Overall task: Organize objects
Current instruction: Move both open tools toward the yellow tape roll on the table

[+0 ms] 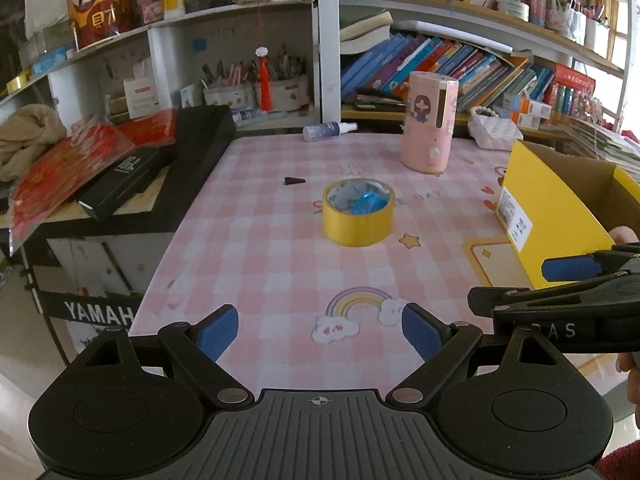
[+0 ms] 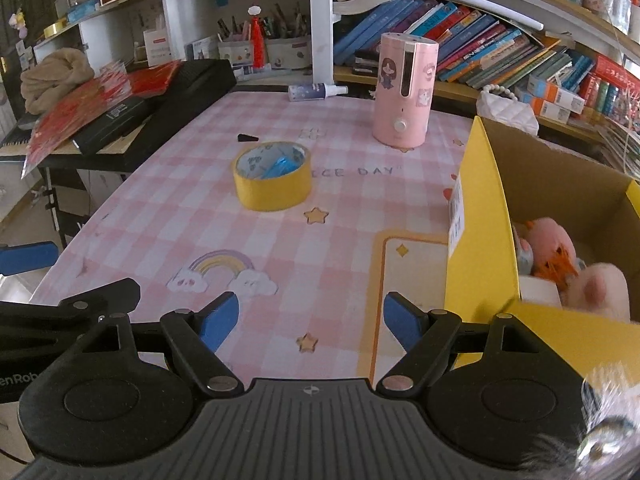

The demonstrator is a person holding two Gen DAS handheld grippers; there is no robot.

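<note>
Tape roll (image 1: 357, 213) lies flat mid-worktop (image 1: 256, 248) with something blue inside its core, near a pink canister (image 1: 429, 122). Yellow box (image 2: 484, 216) at the right holds plush toys (image 2: 576, 276). Left gripper (image 1: 320, 330) and right gripper (image 2: 310, 320) hover with fingers apart, empty.
</note>
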